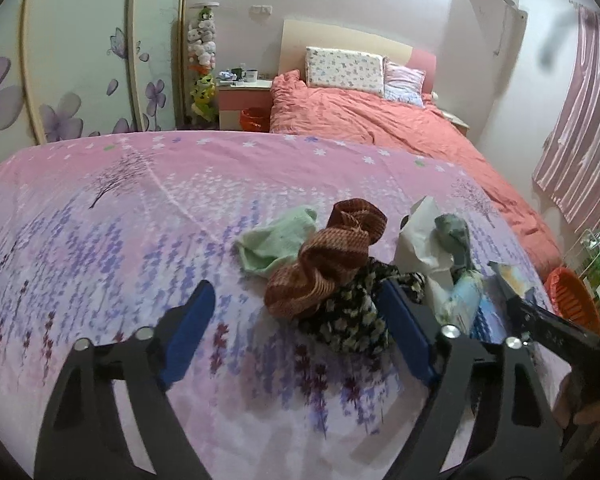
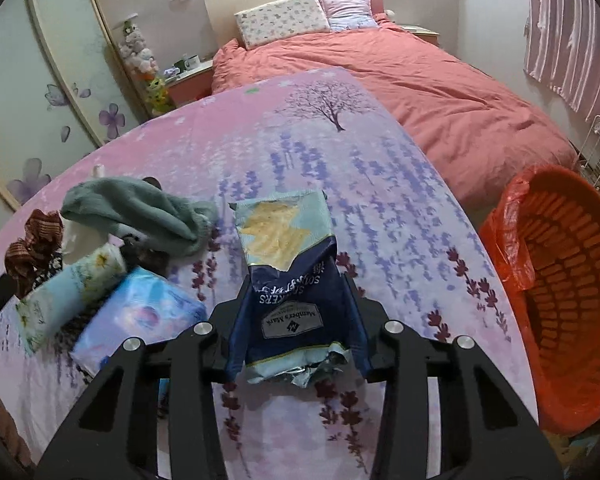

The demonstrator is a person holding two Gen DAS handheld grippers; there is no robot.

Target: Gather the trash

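Note:
My right gripper (image 2: 296, 300) is shut on a blue and pale snack bag (image 2: 288, 248) and holds it above the lavender-print cover (image 2: 380, 184). An orange bin with a red liner (image 2: 560, 280) stands just to its right. My left gripper (image 1: 296, 312) is open and empty above the cover, just short of a pile: a brown knit cloth (image 1: 332, 260), a green cloth (image 1: 276, 242), a dark floral cloth (image 1: 352, 316) and white tissue (image 1: 420, 236). The right gripper's arm (image 1: 548, 320) with the bag shows at the left wrist view's right.
A grey-green sock (image 2: 140, 208), a floral tissue pack (image 2: 68, 296) and a blue pack (image 2: 140, 320) lie left of the right gripper. A coral bed (image 2: 420, 88) with pillows lies beyond. A nightstand (image 1: 246, 98), wardrobe doors (image 1: 80, 60) and a striped curtain (image 1: 580, 120) surround the room.

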